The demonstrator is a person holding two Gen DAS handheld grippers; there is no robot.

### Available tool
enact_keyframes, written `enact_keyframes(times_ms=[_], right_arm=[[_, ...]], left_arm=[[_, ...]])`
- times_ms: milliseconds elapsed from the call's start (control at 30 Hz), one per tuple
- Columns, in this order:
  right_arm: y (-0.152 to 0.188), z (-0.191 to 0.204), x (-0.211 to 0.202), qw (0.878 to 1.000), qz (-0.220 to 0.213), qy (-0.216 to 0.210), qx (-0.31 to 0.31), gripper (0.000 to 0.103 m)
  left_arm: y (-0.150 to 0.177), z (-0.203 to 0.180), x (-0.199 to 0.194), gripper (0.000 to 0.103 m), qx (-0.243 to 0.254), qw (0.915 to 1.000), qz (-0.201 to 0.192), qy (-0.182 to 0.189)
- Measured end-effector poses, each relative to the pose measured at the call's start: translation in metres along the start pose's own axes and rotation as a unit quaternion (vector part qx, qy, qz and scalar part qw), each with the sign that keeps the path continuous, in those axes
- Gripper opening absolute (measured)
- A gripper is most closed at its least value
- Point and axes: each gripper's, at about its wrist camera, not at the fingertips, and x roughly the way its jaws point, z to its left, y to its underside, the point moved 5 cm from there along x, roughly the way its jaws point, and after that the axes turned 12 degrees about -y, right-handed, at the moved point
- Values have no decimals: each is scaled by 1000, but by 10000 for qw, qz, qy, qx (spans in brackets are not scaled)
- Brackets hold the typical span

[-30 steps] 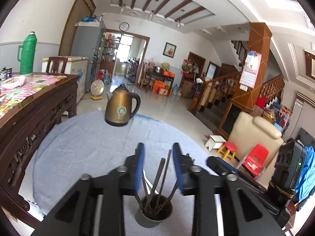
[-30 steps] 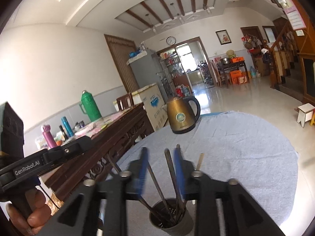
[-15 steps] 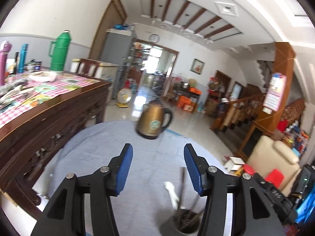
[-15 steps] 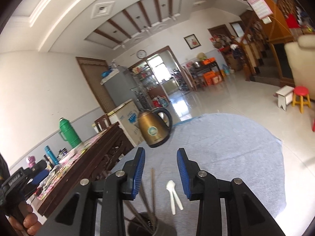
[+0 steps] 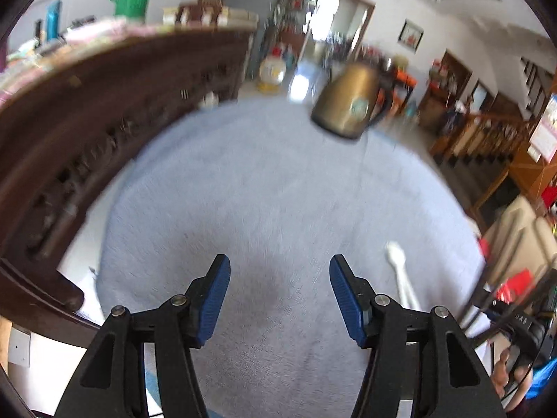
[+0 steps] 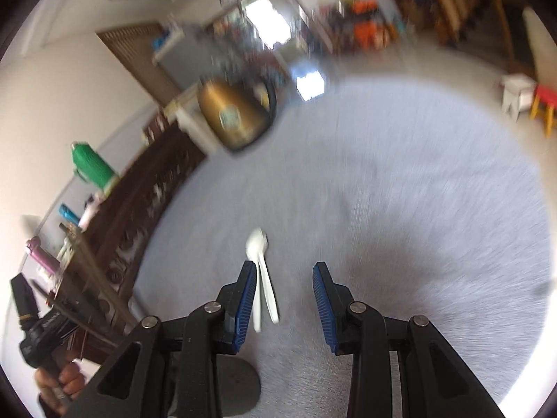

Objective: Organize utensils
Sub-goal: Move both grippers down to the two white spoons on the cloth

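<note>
Right gripper (image 6: 283, 299): jaws apart, empty, low over the grey cloth (image 6: 400, 191).
Left gripper (image 5: 278, 299): jaws wide apart, empty.
White plastic spoons (image 6: 261, 271): two, crossed on the cloth, just beside the right gripper's left finger.
Best approach: shift left, straddle both handles, close slowly (frames blurred).
Utensil cup: seen a second ago, now out of view.
Kettle (image 5: 348, 104): far edge.

A dark carved wooden sideboard (image 5: 104, 104) flanks the worktop (image 5: 278, 191); beyond, a glossy floor (image 6: 400, 59), bright doorway (image 5: 323, 3) and staircase (image 5: 487, 132).
</note>
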Motion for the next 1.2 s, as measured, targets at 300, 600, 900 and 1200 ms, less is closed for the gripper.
enact_keyframes(times_ms=[300,600,900,1200], right_arm=[[12,-8,60,9961,853,-201,-135,36],[22,10,109,9782,1720,-160,-1153,36],[11,-5,107,9730,1551,528,-1628,1],[8,-15,99,9871,1116,258,-1122,2]], left_arm=[[-4,-58,78,60,761,9947,547,427],[-13,-100,94,60,1103,9900,578,656],[-11,-152,111,60,1530,9799,690,1081],[1,-182,130,60,1246,9752,938,1571]])
